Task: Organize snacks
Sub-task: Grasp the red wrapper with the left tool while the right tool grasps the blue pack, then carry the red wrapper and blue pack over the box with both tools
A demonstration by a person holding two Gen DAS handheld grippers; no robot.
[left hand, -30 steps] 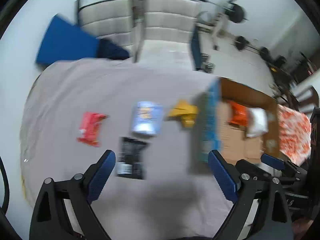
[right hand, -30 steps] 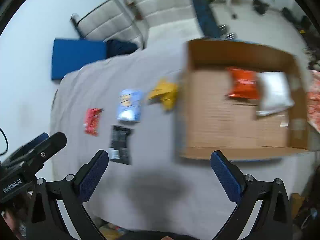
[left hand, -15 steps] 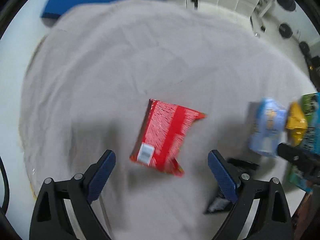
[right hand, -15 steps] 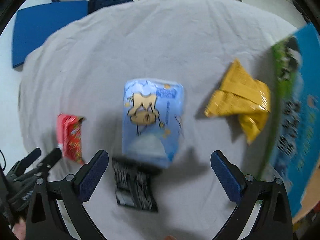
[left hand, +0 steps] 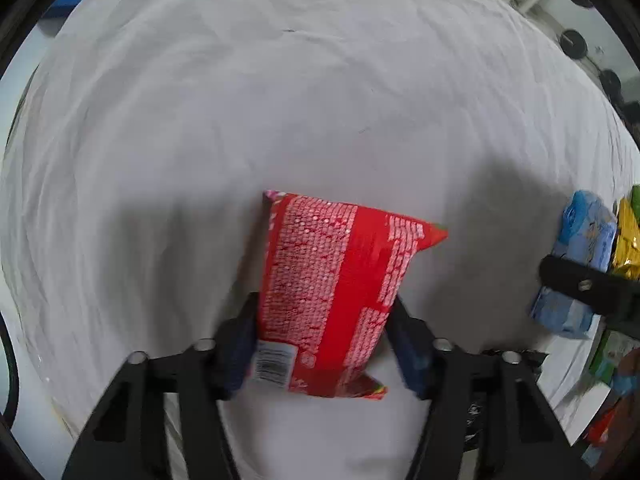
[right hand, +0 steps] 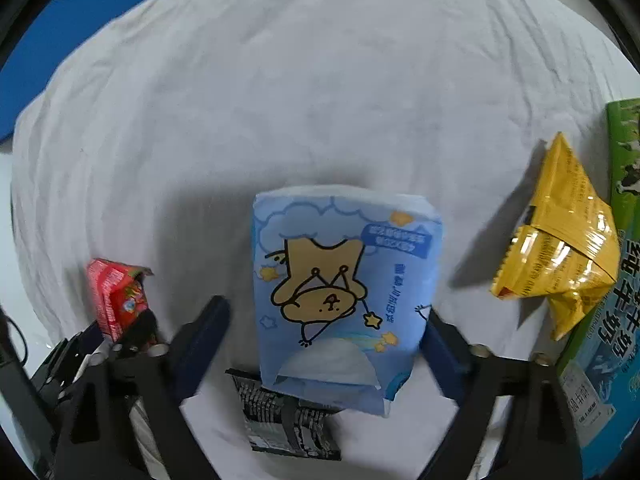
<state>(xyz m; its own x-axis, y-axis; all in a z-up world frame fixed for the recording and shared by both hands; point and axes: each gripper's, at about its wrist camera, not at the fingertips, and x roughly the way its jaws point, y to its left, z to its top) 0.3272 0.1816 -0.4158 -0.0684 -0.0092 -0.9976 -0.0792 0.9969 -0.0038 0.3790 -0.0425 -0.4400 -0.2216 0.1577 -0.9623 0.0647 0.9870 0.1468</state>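
Note:
In the left wrist view a red snack packet (left hand: 336, 292) lies on the grey cloth, and my left gripper (left hand: 324, 344) is shut on its near end, fingers pressing both sides. The right wrist view has a light blue packet with a cartoon bear (right hand: 344, 304) between the fingers of my right gripper (right hand: 324, 344); the right finger (right hand: 440, 344) touches its edge, the left finger (right hand: 200, 344) stands a little apart. The same red packet (right hand: 118, 300) is at the left there. A black packet (right hand: 288, 416) lies under the blue one's near end. A yellow packet (right hand: 560, 256) lies to the right.
The grey cloth (left hand: 280, 80) covers the whole table. A printed blue and green box wall (right hand: 616, 280) stands at the right edge beside the yellow packet. A blue mat (right hand: 60, 40) lies beyond the table's far left. Floor and gym weights (left hand: 576, 40) show far right.
Both grippers have dropped closer to the cloth. The left one has closed onto the red packet; the right one has narrowed around the blue packet.

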